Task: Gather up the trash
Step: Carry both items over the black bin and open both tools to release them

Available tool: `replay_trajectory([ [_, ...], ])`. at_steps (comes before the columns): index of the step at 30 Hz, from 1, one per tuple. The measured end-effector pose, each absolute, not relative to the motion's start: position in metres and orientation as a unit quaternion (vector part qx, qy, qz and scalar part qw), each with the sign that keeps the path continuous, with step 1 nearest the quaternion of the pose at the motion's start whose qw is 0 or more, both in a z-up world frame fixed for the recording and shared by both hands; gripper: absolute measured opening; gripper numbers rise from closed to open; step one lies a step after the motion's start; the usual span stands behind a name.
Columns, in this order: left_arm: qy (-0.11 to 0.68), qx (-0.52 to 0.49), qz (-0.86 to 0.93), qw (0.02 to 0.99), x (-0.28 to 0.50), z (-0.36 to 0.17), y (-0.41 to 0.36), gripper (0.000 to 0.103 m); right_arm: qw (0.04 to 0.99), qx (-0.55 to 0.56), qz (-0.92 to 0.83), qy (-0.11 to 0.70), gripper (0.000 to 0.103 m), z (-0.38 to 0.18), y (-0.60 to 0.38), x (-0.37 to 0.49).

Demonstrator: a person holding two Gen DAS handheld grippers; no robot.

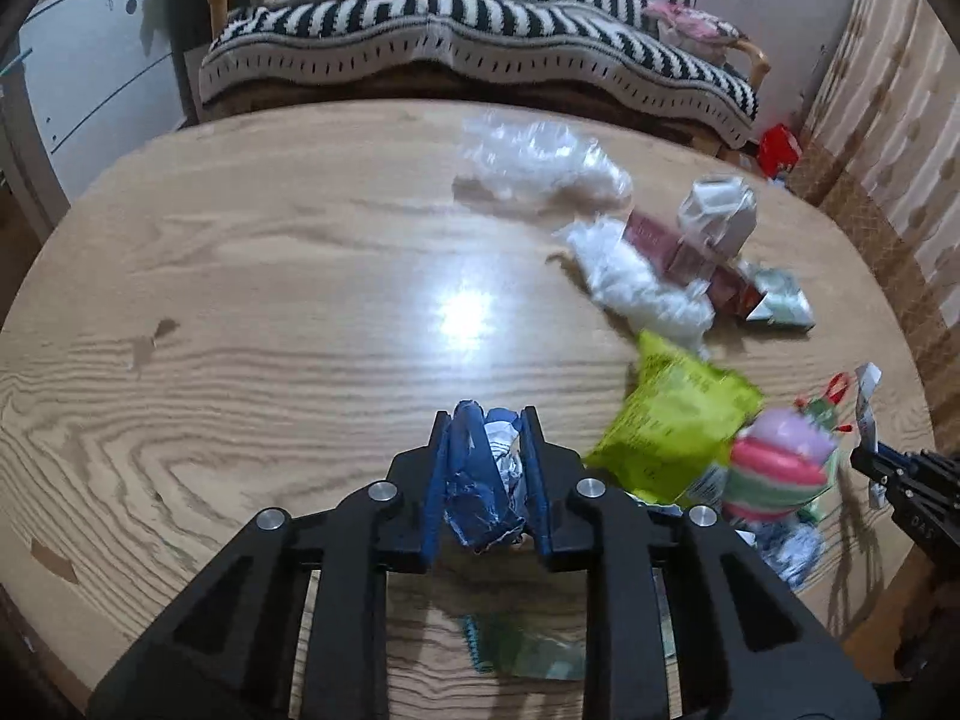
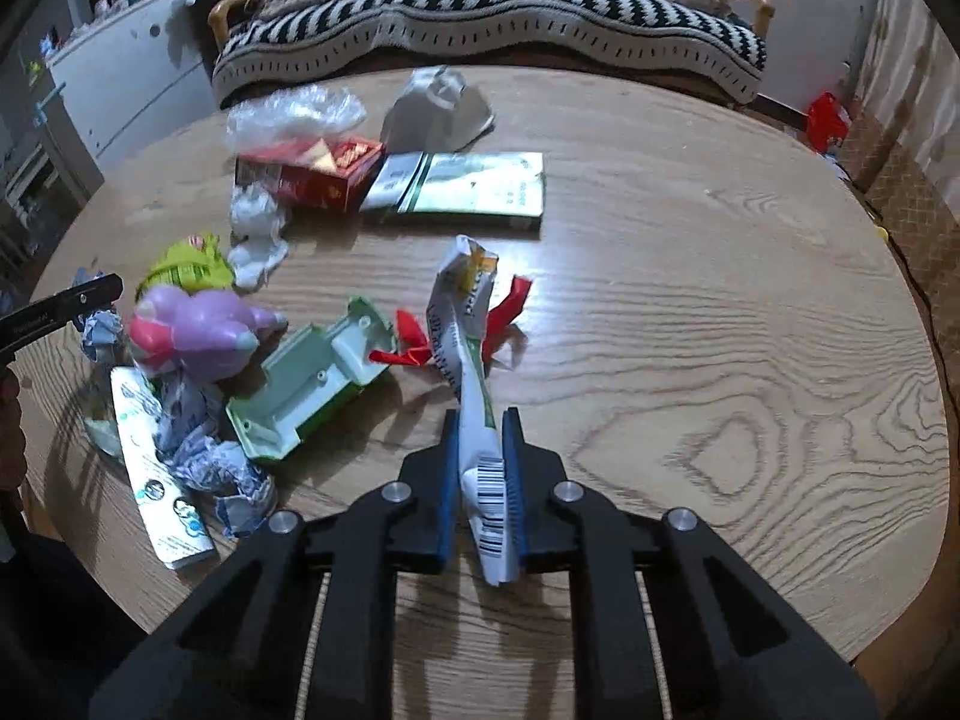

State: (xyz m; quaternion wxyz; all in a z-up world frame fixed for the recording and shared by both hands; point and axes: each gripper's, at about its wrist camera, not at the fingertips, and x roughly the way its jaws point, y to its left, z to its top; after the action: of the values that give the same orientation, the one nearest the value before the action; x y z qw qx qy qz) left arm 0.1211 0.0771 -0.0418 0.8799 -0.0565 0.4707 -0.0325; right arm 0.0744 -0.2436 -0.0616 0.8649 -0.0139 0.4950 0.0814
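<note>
Right wrist view: the right gripper has its jaws clenched on a crumpled white wrapper with a barcode at its near end; the wrapper's long axis runs from 6 toward 12 o'clock, its far end raised above the wooden counter and twisted, showing yellow print. Just behind it at 12 o'clock lie red scraps, and farther on a flat green-and-white packet. At 10 o'clock sit a pale green plastic tray, a pink and lilac toy, crumpled printed paper and a long white packet. A red carton, a clear plastic bag and a grey crushed carton lie toward 11 o'clock, well apart from the gripper. The left gripper's tip shows at 9 o'clock. In the left wrist view, the left gripper grasps a crumpled blue foil wrapper with white paper bunched in it, wedged between the blue pads, its long axis running from 6 toward 12 o'clock. A lime-green packet lies just beside it at 2 o'clock, blurred. A striped sofa stands beyond the counter.
</note>
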Motion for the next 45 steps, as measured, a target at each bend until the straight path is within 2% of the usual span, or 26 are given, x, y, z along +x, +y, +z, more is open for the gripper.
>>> replay_trajectory([
  [11,0.424,-0.071,-0.081,0.899,0.124,0.003,0.025,0.022,0.88,0.031,0.047,0.472,0.014,-0.04,-0.305,0.05],
  [16,0.42,-0.055,-0.136,0.896,0.124,0.01,-0.047,0.022,0.886,0.062,0.009,0.46,0.014,-0.033,-0.36,0.025],
  [25,0.401,0.011,-0.271,0.875,0.087,0.013,-0.234,0.022,0.882,0.138,-0.105,0.439,0.014,-0.036,-0.504,-0.053],
  [35,0.395,0.081,-0.429,0.808,-0.003,-0.025,-0.434,0.022,0.828,0.243,-0.239,0.445,0.014,-0.085,-0.659,-0.162],
  [45,0.417,0.152,-0.513,0.735,-0.075,-0.108,-0.555,0.022,0.791,0.305,-0.291,0.443,0.014,-0.116,-0.731,-0.214],
])
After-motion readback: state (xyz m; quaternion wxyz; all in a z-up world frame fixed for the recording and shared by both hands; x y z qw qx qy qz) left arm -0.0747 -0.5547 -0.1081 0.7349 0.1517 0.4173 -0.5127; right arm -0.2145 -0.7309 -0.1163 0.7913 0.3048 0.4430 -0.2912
